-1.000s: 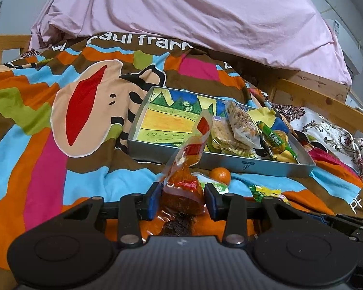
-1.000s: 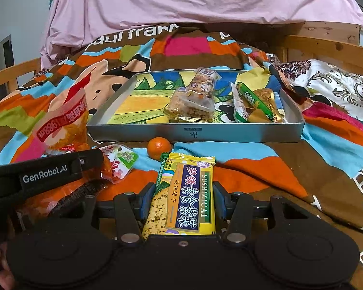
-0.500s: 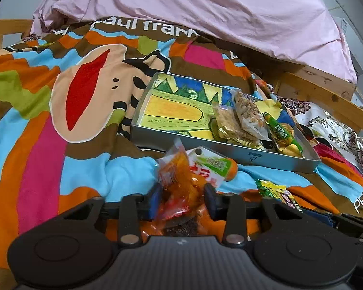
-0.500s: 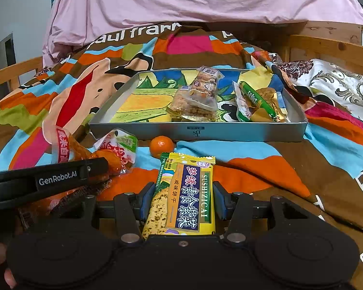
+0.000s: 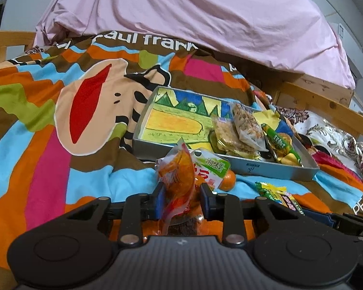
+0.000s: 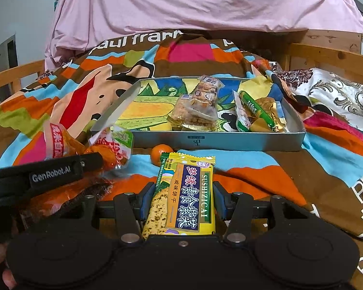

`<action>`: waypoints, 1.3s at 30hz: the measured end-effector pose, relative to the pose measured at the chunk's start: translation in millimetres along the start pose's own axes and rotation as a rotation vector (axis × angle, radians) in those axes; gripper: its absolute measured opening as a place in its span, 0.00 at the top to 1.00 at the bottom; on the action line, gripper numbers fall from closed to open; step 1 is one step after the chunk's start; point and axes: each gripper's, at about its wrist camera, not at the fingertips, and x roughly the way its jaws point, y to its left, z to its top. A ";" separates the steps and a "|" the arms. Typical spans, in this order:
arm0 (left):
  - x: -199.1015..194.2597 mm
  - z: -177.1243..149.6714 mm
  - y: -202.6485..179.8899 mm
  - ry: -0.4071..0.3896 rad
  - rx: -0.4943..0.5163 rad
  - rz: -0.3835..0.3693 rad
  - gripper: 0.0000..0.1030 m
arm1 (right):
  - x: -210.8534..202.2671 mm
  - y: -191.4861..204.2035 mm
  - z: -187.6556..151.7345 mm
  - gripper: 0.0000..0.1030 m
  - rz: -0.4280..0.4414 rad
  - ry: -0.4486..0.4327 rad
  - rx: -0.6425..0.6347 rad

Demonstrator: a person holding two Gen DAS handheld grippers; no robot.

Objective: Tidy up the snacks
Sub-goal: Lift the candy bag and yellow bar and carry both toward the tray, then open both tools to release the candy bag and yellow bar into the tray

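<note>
Spread over a bed: a bright cartoon blanket (image 5: 48, 145), a pink sheet (image 5: 181, 19) heaped behind, and a shallow grey tray (image 6: 205, 141) resting in the middle with several wrapped snacks already inside at its right half. Nearer than the tray, loose on the blanket: a small orange (image 6: 161, 153), a green-topped packet (image 5: 211, 166). Left gripper (image 5: 181, 199) clenched, jaws just drawn in on an orange snack bag (image 5: 177, 181) that stands crumpled between the pads. Right gripper (image 6: 182, 201) clamped on a yellow biscuit pack (image 6: 187, 193), held lengthwise and flat. Judged as the pick-up step, both loads bound for the tray. For a clean carry: lift the orange bag straight up first and check that the green-topped packet touching it does not drag along; keep squeeze light, since crinkly film slips and the contents may crush. Aim for the bare left half of the tray, clear the front wall before lowering, then release low rather than dropping.
</note>
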 end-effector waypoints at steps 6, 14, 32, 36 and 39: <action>-8.1 7.2 0.5 -0.052 -0.023 -0.005 0.69 | -4.2 -0.4 5.6 0.50 -0.007 -0.034 0.000; -12.9 26.3 -8.7 -0.128 -0.034 -0.016 0.69 | -13.4 -16.1 33.7 0.50 -0.017 -0.144 0.013; 94.1 101.0 -38.3 -0.116 -0.042 0.006 0.69 | 97.9 -83.2 104.5 0.50 -0.120 -0.223 -0.050; 122.4 102.1 -37.0 -0.077 -0.043 0.055 0.69 | 123.5 -86.8 105.2 0.50 -0.140 -0.181 -0.069; 133.9 97.6 -34.4 -0.050 -0.036 0.086 0.69 | 133.6 -85.3 103.4 0.50 -0.127 -0.169 -0.075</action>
